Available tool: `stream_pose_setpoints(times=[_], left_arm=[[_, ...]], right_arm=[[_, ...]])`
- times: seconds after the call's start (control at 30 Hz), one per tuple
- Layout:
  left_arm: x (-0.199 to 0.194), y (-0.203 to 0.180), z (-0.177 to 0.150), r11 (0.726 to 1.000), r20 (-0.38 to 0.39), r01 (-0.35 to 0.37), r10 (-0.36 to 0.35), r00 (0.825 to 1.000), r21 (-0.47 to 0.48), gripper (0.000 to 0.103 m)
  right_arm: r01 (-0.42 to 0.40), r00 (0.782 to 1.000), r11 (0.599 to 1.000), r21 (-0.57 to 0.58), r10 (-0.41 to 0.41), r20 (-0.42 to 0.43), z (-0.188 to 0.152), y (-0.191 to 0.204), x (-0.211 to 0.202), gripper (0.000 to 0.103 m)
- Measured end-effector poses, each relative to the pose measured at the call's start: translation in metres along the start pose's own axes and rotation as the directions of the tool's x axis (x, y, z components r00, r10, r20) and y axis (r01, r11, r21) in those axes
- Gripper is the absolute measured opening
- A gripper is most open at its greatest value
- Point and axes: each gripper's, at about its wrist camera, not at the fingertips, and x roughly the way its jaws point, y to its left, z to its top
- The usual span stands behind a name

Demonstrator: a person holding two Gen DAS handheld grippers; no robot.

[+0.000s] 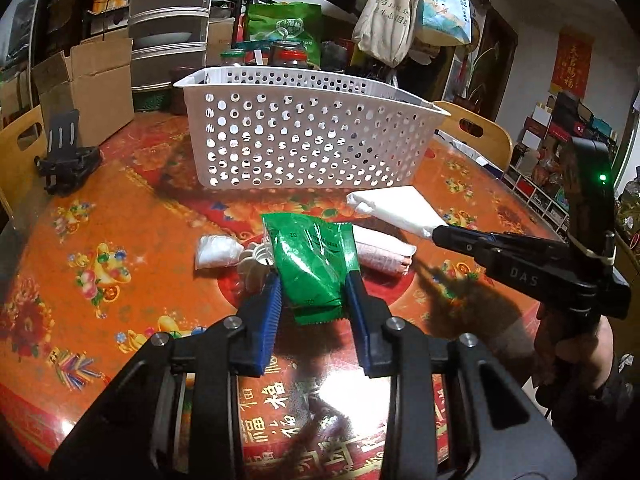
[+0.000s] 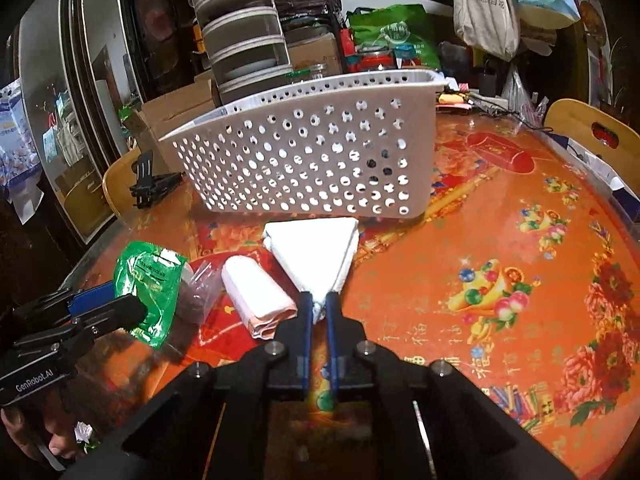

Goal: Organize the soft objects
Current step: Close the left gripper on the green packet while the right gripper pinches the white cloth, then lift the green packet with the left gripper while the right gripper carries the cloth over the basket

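Observation:
A white perforated basket (image 1: 304,140) stands at the back of the table; it also shows in the right wrist view (image 2: 312,156). My left gripper (image 1: 314,284) is shut on a green soft packet (image 1: 312,264), also seen in the right wrist view (image 2: 146,284). My right gripper (image 2: 318,298) is shut on the corner of a folded white cloth (image 2: 316,248), which shows in the left wrist view (image 1: 396,208) too. A rolled pink-white cloth (image 2: 256,296) lies between the grippers. A small white roll (image 1: 218,252) lies left of the packet.
A black phone stand (image 1: 66,156) sits at the table's left edge beside a cardboard box (image 1: 92,84). Jars, stacked containers and bags crowd the far side behind the basket. Wooden chairs (image 1: 476,132) stand at the table edges.

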Motion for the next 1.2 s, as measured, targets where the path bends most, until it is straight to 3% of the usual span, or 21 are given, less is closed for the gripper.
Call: stream_pose_setpoints(times=[0.5, 1.2], left_arm=[[-0.011, 0.007, 0.003, 1.000, 0.032, -0.015, 0.015, 0.999, -0.010, 0.029], [-0.061, 0.014, 0.045, 0.998, 0.158, -0.057, 0.057, 0.986, -0.005, 0.029]], right_arm=[[0.007, 0.998, 1.000, 0.005, -0.008, 0.063, -0.007, 0.000, -0.020, 0.005], [-0.007, 0.986, 1.000, -0.015, 0.010, 0.167, 0.012, 0.006, -0.082, 0.005]])
